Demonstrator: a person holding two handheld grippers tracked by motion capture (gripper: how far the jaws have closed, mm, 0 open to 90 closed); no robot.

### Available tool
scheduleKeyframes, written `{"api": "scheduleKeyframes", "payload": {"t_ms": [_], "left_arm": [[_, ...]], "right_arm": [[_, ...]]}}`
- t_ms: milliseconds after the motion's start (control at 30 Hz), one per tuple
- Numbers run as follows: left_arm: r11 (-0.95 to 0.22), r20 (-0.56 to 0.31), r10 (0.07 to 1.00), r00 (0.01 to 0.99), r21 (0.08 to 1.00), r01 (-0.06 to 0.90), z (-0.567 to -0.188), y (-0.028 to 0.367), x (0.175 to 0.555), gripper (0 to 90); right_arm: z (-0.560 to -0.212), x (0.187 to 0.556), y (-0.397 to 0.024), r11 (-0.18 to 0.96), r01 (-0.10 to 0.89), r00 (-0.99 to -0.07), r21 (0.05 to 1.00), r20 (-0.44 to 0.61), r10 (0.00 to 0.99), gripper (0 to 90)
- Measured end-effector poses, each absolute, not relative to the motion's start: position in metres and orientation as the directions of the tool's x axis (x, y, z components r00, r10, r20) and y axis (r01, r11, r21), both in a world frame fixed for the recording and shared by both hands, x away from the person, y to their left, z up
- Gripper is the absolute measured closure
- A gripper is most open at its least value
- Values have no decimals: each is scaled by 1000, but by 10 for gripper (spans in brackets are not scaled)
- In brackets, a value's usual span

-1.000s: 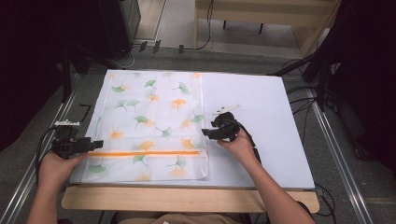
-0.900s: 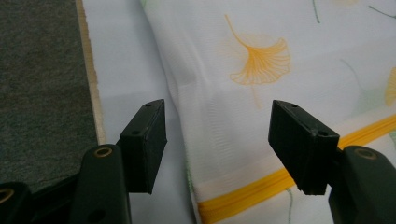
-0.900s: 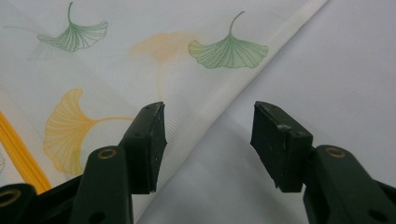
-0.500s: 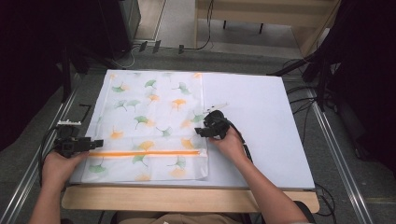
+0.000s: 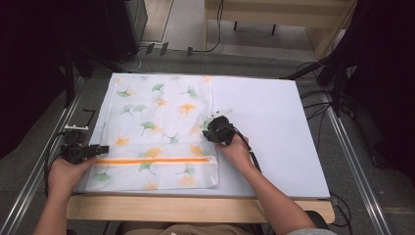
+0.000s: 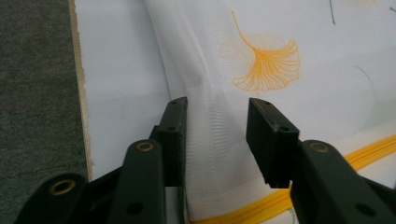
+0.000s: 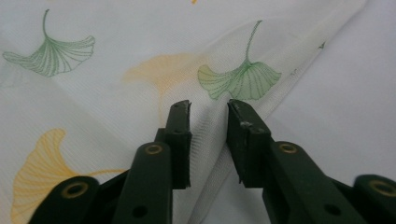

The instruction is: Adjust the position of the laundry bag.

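A white mesh bag (image 5: 156, 117) printed with green and orange ginkgo leaves lies flat on the left half of the white table (image 5: 266, 122). An orange zipper (image 5: 156, 160) runs across the bag near its front edge. My left gripper (image 5: 102, 149) sits at the bag's left edge beside the zipper end. Its jaws (image 6: 217, 112) have just been closing and straddle a raised fold of mesh (image 6: 215, 140) with a gap still showing. My right gripper (image 5: 210, 132) is at the bag's right edge. Its jaws (image 7: 208, 109) have also just been closing, around a ridge of the bag's edge (image 7: 210, 140).
The right half of the table top is bare white. Its wooden front edge (image 5: 195, 208) runs along the near side. Cables (image 5: 318, 117) and dark stands crowd the floor to the right, and metal rails (image 5: 29, 181) flank the table.
The right hand has moved left and slightly toward the front onto the bag's right edge. Both grippers' jaws stand narrower than before. The left hand has stayed at the bag's left edge.
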State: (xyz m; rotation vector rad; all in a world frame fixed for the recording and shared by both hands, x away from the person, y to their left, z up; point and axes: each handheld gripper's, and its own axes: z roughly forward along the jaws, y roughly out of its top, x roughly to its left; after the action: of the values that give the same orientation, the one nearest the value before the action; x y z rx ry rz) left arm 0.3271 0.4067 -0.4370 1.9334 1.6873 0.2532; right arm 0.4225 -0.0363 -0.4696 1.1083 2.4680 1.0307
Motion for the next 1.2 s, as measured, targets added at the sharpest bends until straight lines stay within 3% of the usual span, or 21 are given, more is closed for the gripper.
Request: {"api": "scheduleKeyframes", "payload": {"t_ms": [300,833,1200], "left_arm": [[-74,-212,955,208,508,858,-437,402,329,841],[-87,-227,944,238,526,846,-431,397,330,859],[-150,-263,906,332,535,832,-428,369,348,859]], "right_arm": [[-468,422,-36,468,558,-686,686,63,725,884],[-462,425,-49,441,576,-677,688,99,729,893],[-456,427,-85,384,633,-618,672,140,774,893]]}}
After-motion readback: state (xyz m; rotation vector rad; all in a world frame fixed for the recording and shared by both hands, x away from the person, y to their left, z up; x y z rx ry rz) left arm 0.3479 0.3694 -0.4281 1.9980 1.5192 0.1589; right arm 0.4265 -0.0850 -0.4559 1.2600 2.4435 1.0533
